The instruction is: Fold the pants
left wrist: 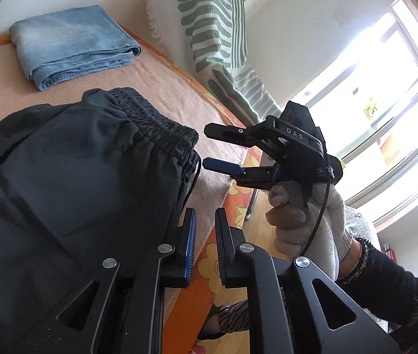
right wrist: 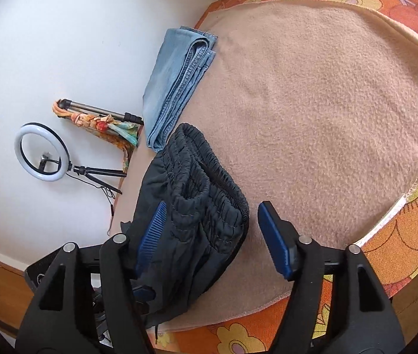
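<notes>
Dark grey pants (left wrist: 70, 177) with an elastic waistband lie bunched on a tan blanket (left wrist: 179, 97); they also show in the right wrist view (right wrist: 191, 212). My left gripper (left wrist: 204, 230) hovers just right of the pants near the blanket's edge, jaws a narrow gap apart, holding nothing. My right gripper (left wrist: 206, 147) is open and empty, its fingertips just right of the waistband. In the right wrist view my right gripper (right wrist: 209, 230) is wide open with the waistband corner between its fingers, not clamped.
Folded blue jeans (left wrist: 70, 44) lie at the far side of the blanket, also in the right wrist view (right wrist: 176, 85). A green striped throw (left wrist: 209, 29) hangs beyond. A ring light (right wrist: 42, 152) and a tripod (right wrist: 99, 112) stand by the wall. The orange flowered edge (right wrist: 386, 236) borders the blanket.
</notes>
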`<act>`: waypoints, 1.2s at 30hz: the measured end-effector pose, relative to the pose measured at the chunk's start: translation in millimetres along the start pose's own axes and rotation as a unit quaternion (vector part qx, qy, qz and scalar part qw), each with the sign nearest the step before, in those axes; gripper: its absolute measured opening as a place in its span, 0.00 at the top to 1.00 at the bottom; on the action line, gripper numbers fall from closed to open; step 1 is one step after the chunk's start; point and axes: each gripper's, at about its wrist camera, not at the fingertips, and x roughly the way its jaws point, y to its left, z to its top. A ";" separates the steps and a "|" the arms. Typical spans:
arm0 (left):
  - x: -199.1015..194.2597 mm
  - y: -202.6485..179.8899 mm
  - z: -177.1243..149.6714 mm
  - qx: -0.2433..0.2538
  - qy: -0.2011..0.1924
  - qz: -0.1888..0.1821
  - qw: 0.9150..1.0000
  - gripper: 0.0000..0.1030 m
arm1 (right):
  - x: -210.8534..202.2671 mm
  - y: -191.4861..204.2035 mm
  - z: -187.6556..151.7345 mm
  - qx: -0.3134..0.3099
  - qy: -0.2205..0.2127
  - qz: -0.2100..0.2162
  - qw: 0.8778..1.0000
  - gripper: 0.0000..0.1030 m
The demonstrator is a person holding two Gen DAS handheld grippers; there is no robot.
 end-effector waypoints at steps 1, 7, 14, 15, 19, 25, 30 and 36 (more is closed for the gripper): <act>-17.0 0.6 -5.4 0.002 -0.010 0.018 1.000 0.87 | 0.6 -4.3 -0.2 0.015 0.003 0.006 1.000 0.25; -108.7 22.3 -49.3 -0.004 -0.060 0.149 0.987 0.78 | 9.0 -4.8 -12.4 0.027 0.015 0.006 0.999 0.17; -181.4 69.4 -123.2 -0.089 -0.085 0.225 0.967 0.75 | 21.8 13.0 -17.8 0.011 -0.006 -0.036 0.999 0.17; -183.1 72.7 -131.5 -0.099 -0.084 0.225 0.966 0.75 | 24.8 19.1 -19.3 -0.002 -0.008 -0.053 0.999 0.17; -176.1 64.5 -151.1 -0.085 -0.066 0.220 0.970 0.75 | 39.3 35.7 -25.8 -0.048 -0.016 -0.112 0.992 0.43; -147.8 58.8 -154.7 -0.055 -0.031 0.199 0.978 0.75 | 33.9 43.9 -28.2 -0.032 -0.025 -0.097 0.994 0.78; -130.3 68.1 -164.1 -0.052 -0.013 0.177 0.983 0.75 | -19.6 71.9 -32.4 -0.066 -0.059 -0.058 0.994 0.80; -131.4 70.1 -166.4 -0.054 -0.013 0.161 0.985 0.75 | 2.3 32.3 -34.8 -0.076 -0.018 -0.158 0.984 0.79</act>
